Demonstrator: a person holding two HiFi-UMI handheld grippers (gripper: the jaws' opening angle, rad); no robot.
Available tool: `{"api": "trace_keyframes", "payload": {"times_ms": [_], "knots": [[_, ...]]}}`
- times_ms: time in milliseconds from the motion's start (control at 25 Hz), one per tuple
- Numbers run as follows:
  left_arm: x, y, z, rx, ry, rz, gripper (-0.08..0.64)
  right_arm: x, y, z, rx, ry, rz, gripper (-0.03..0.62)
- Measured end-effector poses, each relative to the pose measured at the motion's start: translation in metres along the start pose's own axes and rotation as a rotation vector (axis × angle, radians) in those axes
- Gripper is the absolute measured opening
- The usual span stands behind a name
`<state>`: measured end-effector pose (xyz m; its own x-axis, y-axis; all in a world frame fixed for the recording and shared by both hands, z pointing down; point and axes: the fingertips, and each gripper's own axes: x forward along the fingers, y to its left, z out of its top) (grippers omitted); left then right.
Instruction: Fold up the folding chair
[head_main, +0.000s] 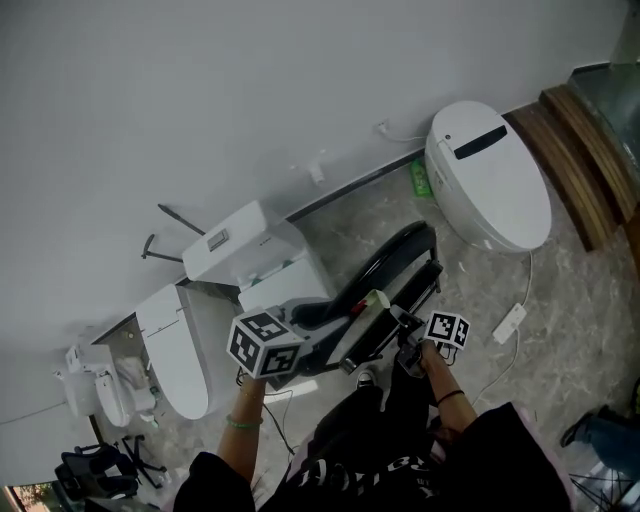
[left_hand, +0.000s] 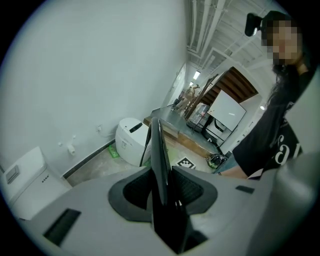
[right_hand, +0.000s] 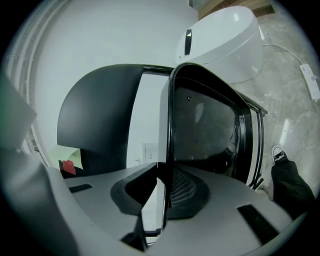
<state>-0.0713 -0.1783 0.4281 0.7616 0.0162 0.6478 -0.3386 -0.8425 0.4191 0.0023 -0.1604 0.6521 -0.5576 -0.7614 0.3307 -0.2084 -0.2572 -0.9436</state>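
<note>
The black folding chair (head_main: 395, 262) stands on the stone floor in front of me, its seat and back swung close together. My left gripper (head_main: 340, 318) holds its left side; in the left gripper view a black chair panel (left_hand: 157, 150) runs edge-on between the pads, and the left gripper (left_hand: 162, 189) is shut on it. My right gripper (head_main: 408, 328) is at the chair's right side. In the right gripper view the thin black frame rim (right_hand: 170, 125) passes between the pads of the right gripper (right_hand: 165, 192), which is shut on it. The rounded black backrest (right_hand: 100, 120) shows at the left.
A white toilet (head_main: 490, 175) stands against the wall beyond the chair, another toilet (head_main: 175, 350) at the left beside a white tank (head_main: 245, 250). Wooden steps (head_main: 585, 150) rise at the right. A power strip (head_main: 510, 322) and its cord lie on the floor.
</note>
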Motion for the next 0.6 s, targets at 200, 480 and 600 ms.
{"api": "trace_keyframes", "payload": {"times_ms": [200,480,600], "knots": [[0.030,0.012,0.034,-0.040,-0.028,0.026,0.124,-0.003,-0.004,0.048,-0.016,0.005,-0.023,0.057],[0.051,0.035,0.079,-0.073,-0.090,0.022,0.121,0.009,0.007,0.111,-0.048,-0.034,-0.026,0.057],[0.051,0.051,0.096,-0.056,-0.095,0.006,0.121,0.024,0.016,0.131,-0.053,-0.054,-0.024,0.057]]}}
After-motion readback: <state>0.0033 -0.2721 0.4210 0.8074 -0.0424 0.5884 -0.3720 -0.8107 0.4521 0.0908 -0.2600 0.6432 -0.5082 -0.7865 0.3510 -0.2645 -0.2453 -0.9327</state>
